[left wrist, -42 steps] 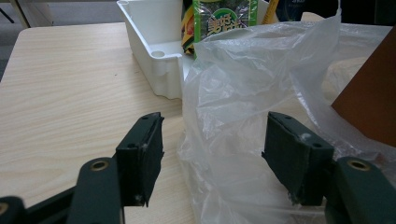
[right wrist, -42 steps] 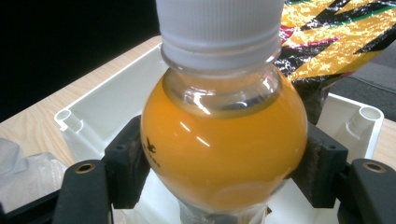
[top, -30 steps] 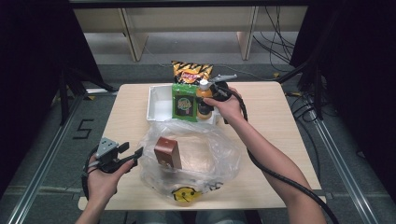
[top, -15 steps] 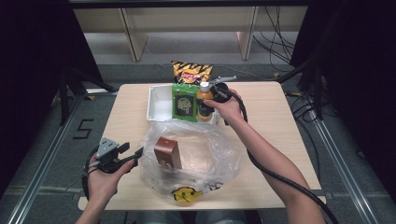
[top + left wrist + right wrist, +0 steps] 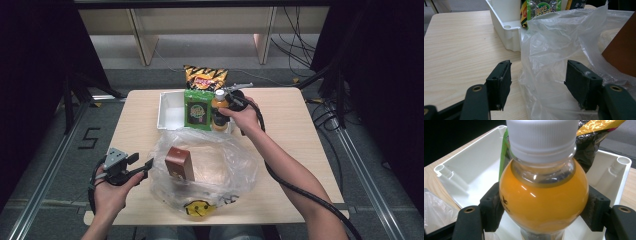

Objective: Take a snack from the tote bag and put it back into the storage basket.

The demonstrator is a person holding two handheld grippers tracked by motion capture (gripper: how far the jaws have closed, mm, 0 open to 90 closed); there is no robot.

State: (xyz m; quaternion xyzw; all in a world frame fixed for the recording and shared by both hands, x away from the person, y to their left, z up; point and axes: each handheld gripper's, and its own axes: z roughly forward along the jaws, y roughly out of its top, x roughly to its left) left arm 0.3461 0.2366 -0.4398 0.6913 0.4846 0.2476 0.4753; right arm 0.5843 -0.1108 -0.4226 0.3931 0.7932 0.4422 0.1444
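Orange juice bottle (image 5: 218, 107) stands upright in the white tray (image 5: 167, 112), your right gripper (image 5: 544, 207) clamped on its bulb; the bag (image 5: 225, 155) mouth lies toward you, your left gripper (image 5: 537, 82) open astride its edge.

A: Table (image 5: 300, 150) surface? Bag (image 5: 554, 50)?
B: Table: pale wood-grain laminate, matt. Bag: thin clear plastic film, crinkled, glossy.
A: Bottle (image 5: 544, 195)? Tray (image 5: 474, 167)?
B: Bottle: clear smooth plastic, glossy, with 1 ribbed white plastic cap (image 5: 541, 135). Tray: white moulded plastic, smooth, satin. Snack packets (image 5: 198, 107): glossy printed foil.
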